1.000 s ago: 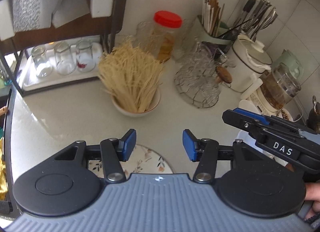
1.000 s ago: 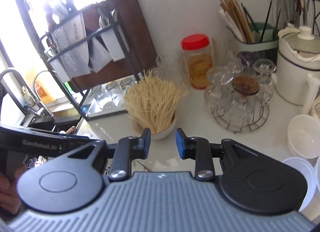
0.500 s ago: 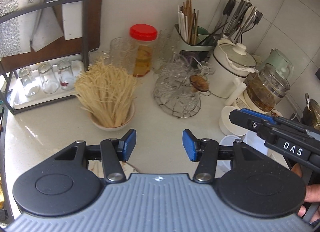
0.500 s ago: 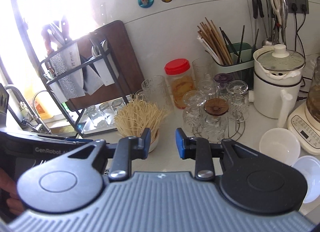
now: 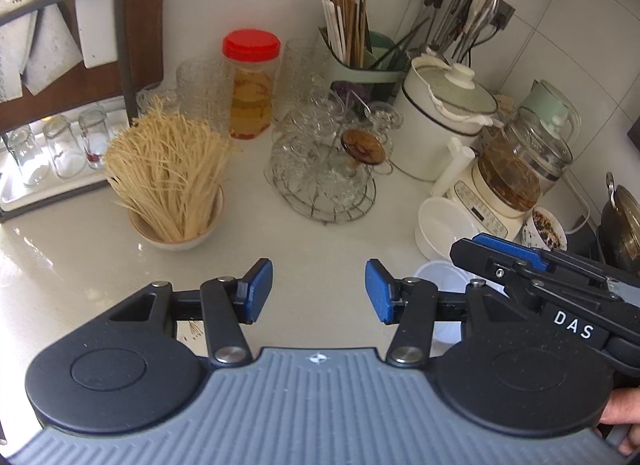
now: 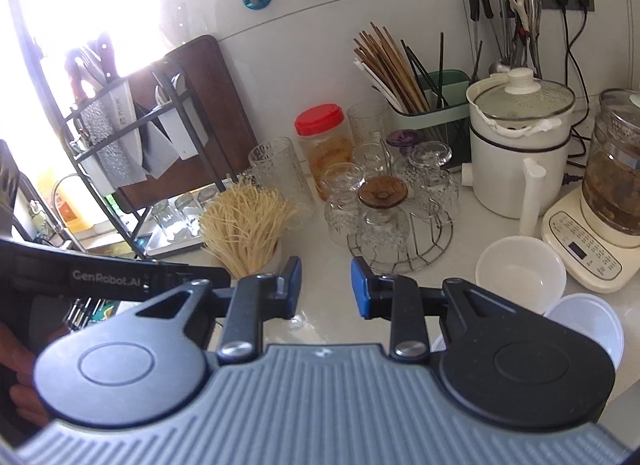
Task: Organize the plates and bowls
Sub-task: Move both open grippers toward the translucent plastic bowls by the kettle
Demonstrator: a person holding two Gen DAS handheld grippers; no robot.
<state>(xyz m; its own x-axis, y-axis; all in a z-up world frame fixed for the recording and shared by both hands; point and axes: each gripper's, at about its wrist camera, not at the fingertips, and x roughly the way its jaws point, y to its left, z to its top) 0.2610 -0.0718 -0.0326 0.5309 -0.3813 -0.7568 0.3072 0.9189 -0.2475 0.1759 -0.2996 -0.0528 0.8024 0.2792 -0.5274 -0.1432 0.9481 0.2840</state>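
A white bowl (image 5: 442, 225) stands on the pale counter at the right, with a white plate (image 5: 440, 277) just in front of it. Both show in the right wrist view, the bowl (image 6: 520, 273) and the plate (image 6: 588, 321). A cream bowl holding dry noodles (image 5: 172, 181) stands at the left, also in the right wrist view (image 6: 244, 225). My left gripper (image 5: 319, 291) is open and empty above the counter. My right gripper (image 6: 325, 287) is open and empty; its body shows in the left wrist view (image 5: 560, 289) beside the white bowl.
A wire rack of upturned glasses (image 5: 324, 181) stands mid-counter. Behind are a red-lidded jar (image 5: 250, 85), a chopstick holder (image 5: 356, 49), a white pot (image 5: 444, 125) and a glass kettle (image 5: 516, 173). A black shelf with glasses (image 5: 52, 149) is at the left.
Both grippers have pulled back and risen. The floral plate under the left gripper has dropped out of view, and the white bowl and plate have come into view. The right gripper's jaws have widened a little.
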